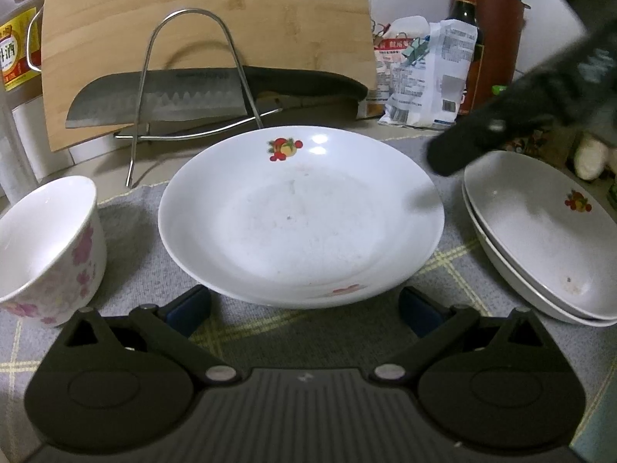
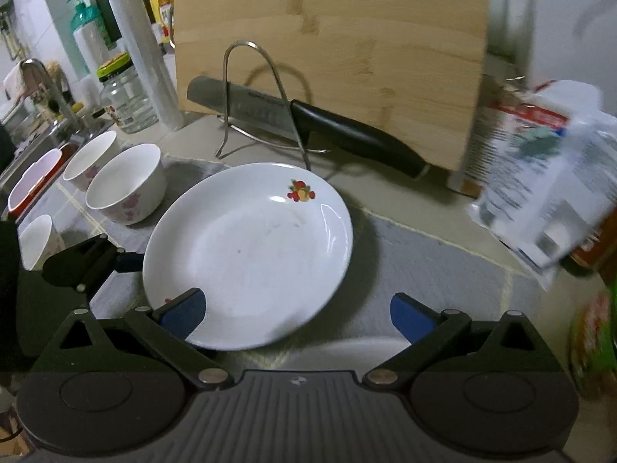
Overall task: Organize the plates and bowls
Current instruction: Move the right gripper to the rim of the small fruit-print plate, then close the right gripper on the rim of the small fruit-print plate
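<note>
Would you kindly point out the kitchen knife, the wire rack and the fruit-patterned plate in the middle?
kitchen knife (image 2: pixel 358 141): right wrist view, on its black handle.
wire rack (image 1: pixel 148 54): left wrist view, on the loop's left leg.
fruit-patterned plate (image 1: pixel 300 227): left wrist view, on its bare centre.

Home kitchen, counter level. Bamboo cutting board (image 2: pixel 327 58) leans upright at the back; kitchen knife (image 2: pixel 308 123) lies at its foot, blade passing through a wire rack (image 2: pixel 262 96). Sauce bottle (image 1: pixel 464 38) and crumpled food packets (image 1: pixel 424 77) crowd the right side. Left side: faucet (image 2: pixel 42 81) over a sink edge, pump bottle (image 2: pixel 90 23), glass jar (image 2: pixel 125 96), roll of film (image 2: pixel 140 50), yellow-labelled bottle (image 1: pixel 17 50). Grey checked mat (image 1: pixel 135 239) covers the counter, carrying white plates (image 1: pixel 300 212) with fruit motif and flower-print bowls (image 2: pixel 127 183). Lived-in clutter, domestic crockery.
</note>
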Demonstrator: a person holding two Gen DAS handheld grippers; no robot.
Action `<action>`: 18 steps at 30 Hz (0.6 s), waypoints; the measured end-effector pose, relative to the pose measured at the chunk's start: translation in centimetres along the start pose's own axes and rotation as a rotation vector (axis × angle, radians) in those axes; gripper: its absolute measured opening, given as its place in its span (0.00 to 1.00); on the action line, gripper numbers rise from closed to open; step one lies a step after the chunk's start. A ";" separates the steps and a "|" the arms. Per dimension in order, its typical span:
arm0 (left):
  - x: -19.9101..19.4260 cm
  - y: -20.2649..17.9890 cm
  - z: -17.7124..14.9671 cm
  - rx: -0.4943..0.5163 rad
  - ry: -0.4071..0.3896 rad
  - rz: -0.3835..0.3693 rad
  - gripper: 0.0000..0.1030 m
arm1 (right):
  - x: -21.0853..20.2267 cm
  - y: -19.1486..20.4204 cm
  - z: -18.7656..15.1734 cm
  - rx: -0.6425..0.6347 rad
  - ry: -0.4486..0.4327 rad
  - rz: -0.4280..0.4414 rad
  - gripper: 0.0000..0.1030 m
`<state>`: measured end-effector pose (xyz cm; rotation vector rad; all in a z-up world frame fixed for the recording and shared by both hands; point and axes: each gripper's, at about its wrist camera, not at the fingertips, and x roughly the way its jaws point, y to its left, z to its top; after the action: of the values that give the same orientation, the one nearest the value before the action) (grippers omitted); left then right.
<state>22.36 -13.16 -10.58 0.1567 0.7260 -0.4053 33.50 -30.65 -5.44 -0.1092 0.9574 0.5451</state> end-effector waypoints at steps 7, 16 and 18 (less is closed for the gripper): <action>-0.2 -0.1 -0.1 -0.017 -0.014 0.018 1.00 | 3.5 -1.6 2.2 -0.016 0.084 0.077 1.00; -0.1 -0.3 0.0 -0.030 -0.015 0.036 1.00 | 6.7 -2.4 3.4 -0.011 0.142 0.155 1.00; -0.1 -0.2 0.2 -0.025 -0.008 0.033 1.00 | 7.3 -2.4 3.7 -0.007 0.147 0.172 1.00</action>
<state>22.29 -13.40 -10.39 0.1426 0.7193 -0.3653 40.76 -28.67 -9.50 -0.0745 1.1144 0.7060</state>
